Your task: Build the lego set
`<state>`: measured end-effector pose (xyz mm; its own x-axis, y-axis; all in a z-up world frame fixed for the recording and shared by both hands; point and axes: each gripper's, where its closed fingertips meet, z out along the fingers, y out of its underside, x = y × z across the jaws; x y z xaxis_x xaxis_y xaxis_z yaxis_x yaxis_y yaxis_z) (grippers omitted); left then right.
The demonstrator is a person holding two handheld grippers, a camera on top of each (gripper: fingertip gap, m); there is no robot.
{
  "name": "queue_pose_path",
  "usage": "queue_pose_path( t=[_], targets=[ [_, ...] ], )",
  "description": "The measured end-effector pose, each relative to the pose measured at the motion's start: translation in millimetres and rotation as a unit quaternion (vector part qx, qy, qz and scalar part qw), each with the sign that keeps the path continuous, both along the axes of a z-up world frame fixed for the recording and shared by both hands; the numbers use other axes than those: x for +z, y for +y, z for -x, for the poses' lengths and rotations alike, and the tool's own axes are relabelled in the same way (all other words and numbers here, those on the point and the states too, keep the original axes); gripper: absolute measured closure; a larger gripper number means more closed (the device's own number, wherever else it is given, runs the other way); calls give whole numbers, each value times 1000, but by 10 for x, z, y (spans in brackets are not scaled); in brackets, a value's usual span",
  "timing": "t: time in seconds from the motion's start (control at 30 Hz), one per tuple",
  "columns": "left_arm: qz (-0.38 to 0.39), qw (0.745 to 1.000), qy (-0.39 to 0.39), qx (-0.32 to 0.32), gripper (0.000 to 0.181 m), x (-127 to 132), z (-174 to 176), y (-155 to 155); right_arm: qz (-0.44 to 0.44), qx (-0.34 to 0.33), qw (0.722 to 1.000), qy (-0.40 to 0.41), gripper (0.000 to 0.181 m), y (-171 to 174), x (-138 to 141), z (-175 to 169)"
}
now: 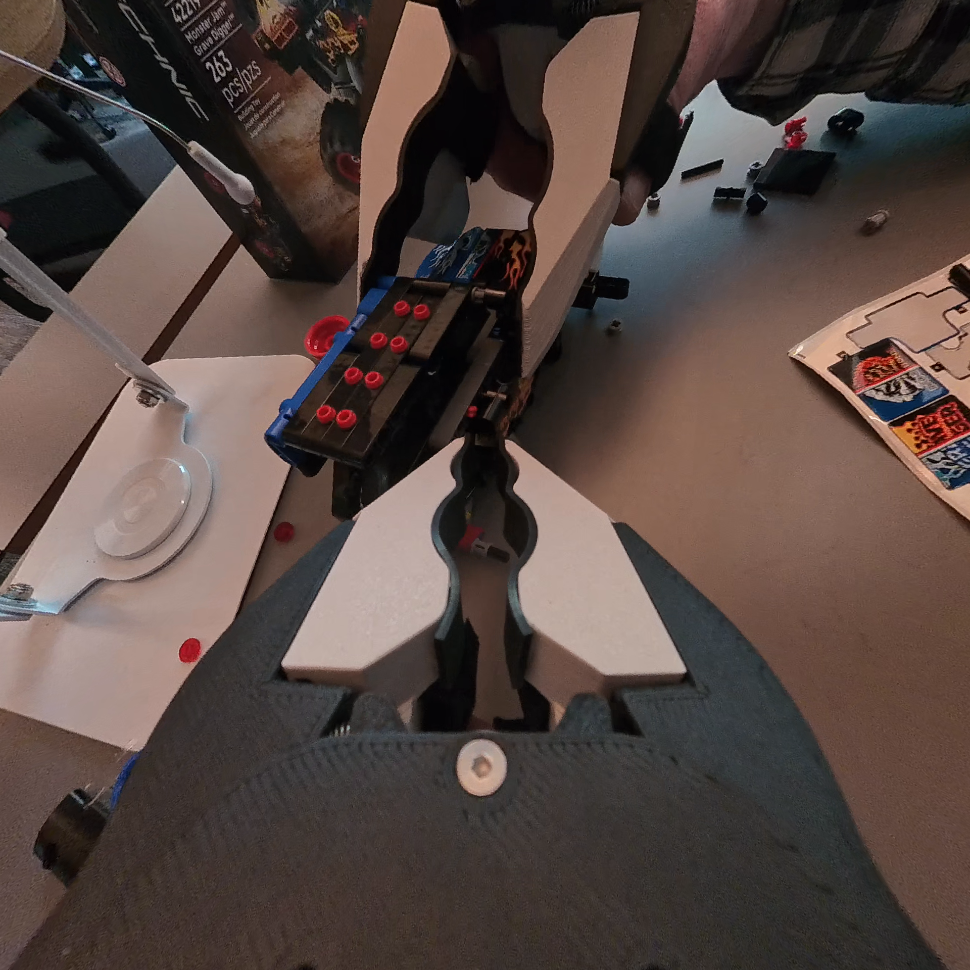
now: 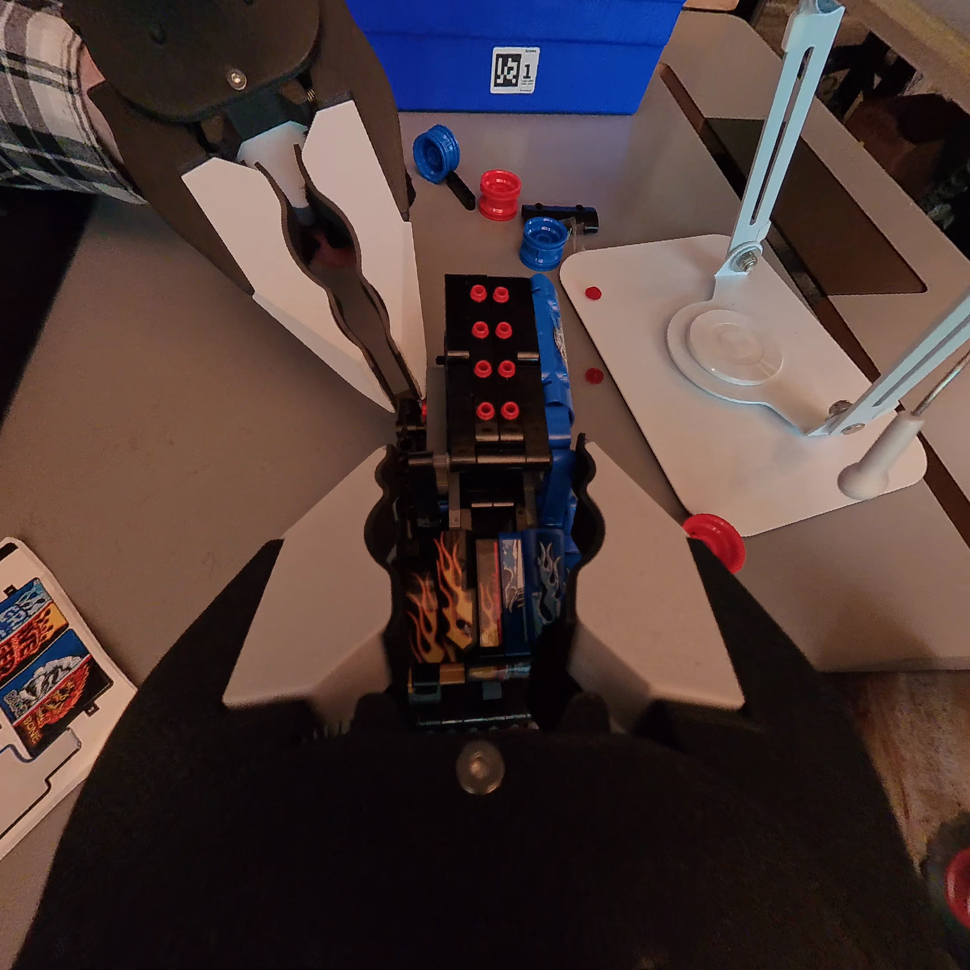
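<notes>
Truck (image 2: 493,472): black, blue, red-studded, seemingly wheelless.

The lego truck (image 2: 493,472) is black with eight red studs, blue along its side, with orange flames and pale blue-white flames on its panels; at twelve o'clock sits a blue bin (image 2: 514,52); nearby lie blue wheel hubs (image 2: 543,244) and a red wheel hub (image 2: 499,194); the stand base (image 2: 735,420) is white; the sleeve (image 2: 37,94) is plaid.

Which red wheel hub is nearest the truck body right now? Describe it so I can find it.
Start at the white lamp base beside the truck body. At that base's near corner, beside the right gripper, lies a red wheel hub. Unlike the other red hub, no blue hubs sit around it.
</notes>
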<state>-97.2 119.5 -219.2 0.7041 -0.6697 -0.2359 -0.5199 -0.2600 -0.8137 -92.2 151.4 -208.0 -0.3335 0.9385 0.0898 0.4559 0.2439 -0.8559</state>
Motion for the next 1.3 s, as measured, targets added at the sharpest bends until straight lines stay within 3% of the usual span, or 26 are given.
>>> queue_pose_path(
  t=[0.27,0.53,0.9,0.93,1.0,1.13,1.3],
  targets=[
    [-11,1000,-9,-7,175,-1,-16,4,7,3,1000,7,116,-2,2,-1],
    [1,997,-72,-33,175,17,-76,-14,8,19,1000,12,116,-9,4,-12],
    [-31,999,-10,-21,174,0,-34,33,-6,5,1000,6,112,25,10,-8],
    [-31,999,-13,-17,174,6,-28,42,-17,-4,1000,4,100,30,34,-12],
    [-27,999,-31,-18,175,36,-24,35,-59,-25,998,30,99,51,199,-52],
    [-16,998,-52,-15,175,28,-6,36,-216,-1,973,76,139,-201,466,-200],
    [-4,998,-57,-16,174,-38,-34,38,-363,34,931,8,144,-361,-47,-124]
  ],
)
